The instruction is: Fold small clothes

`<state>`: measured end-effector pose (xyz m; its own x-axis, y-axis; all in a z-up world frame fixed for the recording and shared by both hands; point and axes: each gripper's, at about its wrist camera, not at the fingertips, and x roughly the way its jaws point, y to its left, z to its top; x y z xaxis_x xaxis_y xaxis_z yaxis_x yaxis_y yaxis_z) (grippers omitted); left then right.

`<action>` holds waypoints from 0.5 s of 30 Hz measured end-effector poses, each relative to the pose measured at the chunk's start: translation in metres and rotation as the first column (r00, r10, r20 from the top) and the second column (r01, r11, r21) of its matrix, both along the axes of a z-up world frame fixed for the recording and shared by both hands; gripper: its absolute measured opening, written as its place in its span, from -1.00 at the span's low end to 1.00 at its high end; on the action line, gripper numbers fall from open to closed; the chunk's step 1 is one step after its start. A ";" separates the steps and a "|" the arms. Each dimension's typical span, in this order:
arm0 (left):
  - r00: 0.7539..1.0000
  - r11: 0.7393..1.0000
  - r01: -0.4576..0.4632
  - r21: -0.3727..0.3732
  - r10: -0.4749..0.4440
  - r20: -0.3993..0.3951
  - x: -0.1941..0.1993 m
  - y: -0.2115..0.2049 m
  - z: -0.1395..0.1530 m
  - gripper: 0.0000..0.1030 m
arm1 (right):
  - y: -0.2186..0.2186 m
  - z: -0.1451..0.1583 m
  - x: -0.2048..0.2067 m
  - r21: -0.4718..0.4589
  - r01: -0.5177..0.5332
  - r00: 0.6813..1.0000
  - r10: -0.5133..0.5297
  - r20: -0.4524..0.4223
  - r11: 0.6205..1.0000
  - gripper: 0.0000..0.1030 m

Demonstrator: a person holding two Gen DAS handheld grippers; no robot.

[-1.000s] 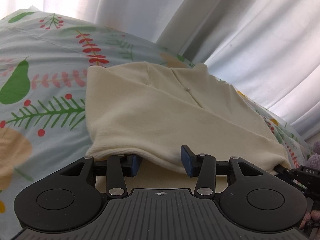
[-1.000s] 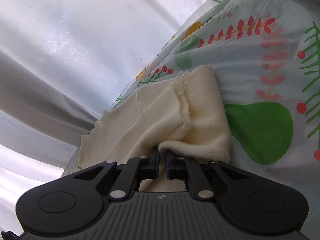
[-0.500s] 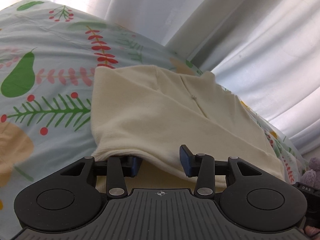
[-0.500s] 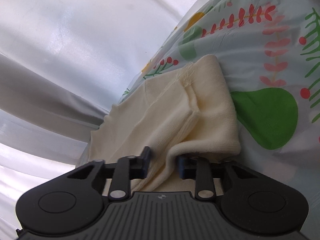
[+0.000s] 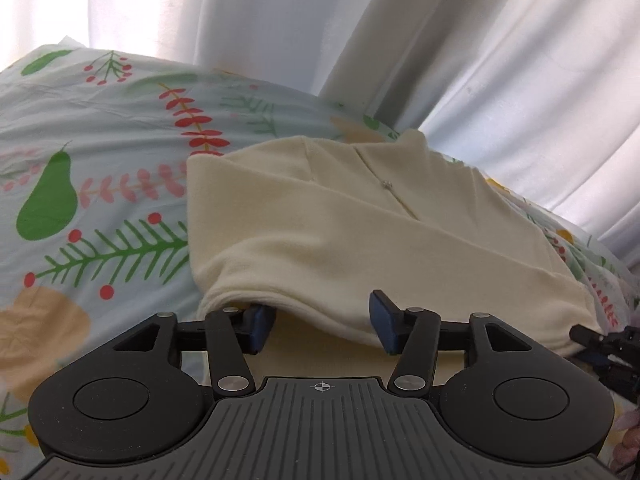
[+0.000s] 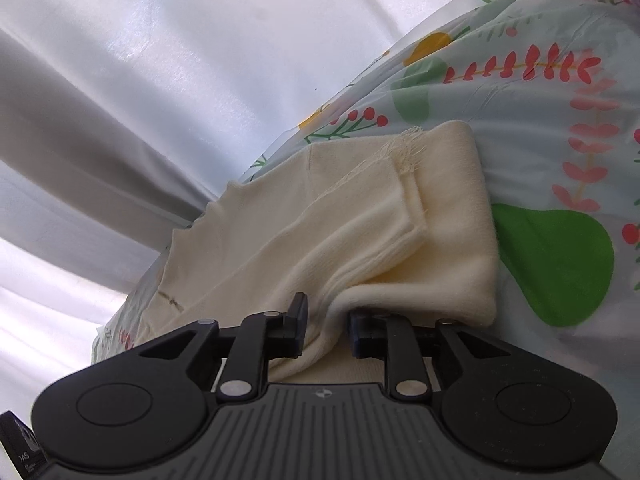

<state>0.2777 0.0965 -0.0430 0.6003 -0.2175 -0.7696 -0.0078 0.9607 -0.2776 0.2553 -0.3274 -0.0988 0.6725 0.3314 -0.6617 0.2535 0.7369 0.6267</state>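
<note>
While both my grippers sit at the near edge of the cream garment, it's lying folded on the leaf-and-pear print bedsheet, white curtain behind. My left gripper has its jaws spread wide and opening, the near hem drooping between them with neither pad pressing it. My right gripper is opening too, a bunched fold of garment sitting in the gap, jaws no longer pinching. Frayed seam shows at the far right corner.
</note>
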 end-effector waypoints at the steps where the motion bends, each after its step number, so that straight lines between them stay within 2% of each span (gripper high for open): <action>1: 1.000 1.000 0.014 0.011 -0.014 0.014 -0.007 0.001 0.005 0.13 | 0.002 0.009 -0.007 -0.040 -0.016 1.000 0.017 0.017 0.999 -0.49; 4: 0.998 1.000 0.010 0.018 -0.012 0.060 -0.015 0.002 0.017 0.25 | 0.013 0.032 -0.019 -0.209 -0.043 0.994 0.063 0.093 0.977 -0.44; 6: 0.999 1.000 -0.007 0.002 0.007 0.050 -0.010 0.003 0.016 0.26 | 0.023 0.035 -0.015 -0.278 -0.064 0.990 0.095 0.101 0.958 -0.44; 8: 0.999 0.999 -0.032 -0.016 0.033 0.024 -0.004 0.004 0.008 0.26 | 0.029 0.031 -0.008 -0.327 -0.065 0.993 0.092 0.070 0.943 -0.44; 10: 0.998 0.998 -0.054 0.028 0.055 -0.040 -0.001 0.005 -0.004 0.23 | 0.033 0.023 -0.003 -0.405 -0.055 0.998 0.067 0.016 0.913 -0.46; 11: 0.997 0.998 -0.056 0.039 0.058 -0.046 -0.004 0.007 -0.008 0.13 | 0.032 0.015 -0.001 -0.426 -0.067 0.998 0.064 -0.022 0.902 -0.48; 13: 0.999 0.997 -0.030 0.071 0.032 -0.038 -0.017 0.007 -0.004 0.13 | 0.029 0.013 -0.010 -0.439 -0.081 0.996 0.086 -0.010 0.895 -0.49; 15: 1.000 0.995 -0.003 0.104 0.005 -0.024 -0.038 0.010 0.010 0.17 | 0.034 0.019 -0.020 -0.465 -0.149 0.987 0.159 -0.019 0.873 -0.42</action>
<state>0.2400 0.1061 -0.0328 0.5819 -0.1335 -0.8023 -0.0171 0.9842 -0.1762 0.2349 -0.2933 -0.0794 0.6523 0.0904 -0.7525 0.1043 0.9727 0.2073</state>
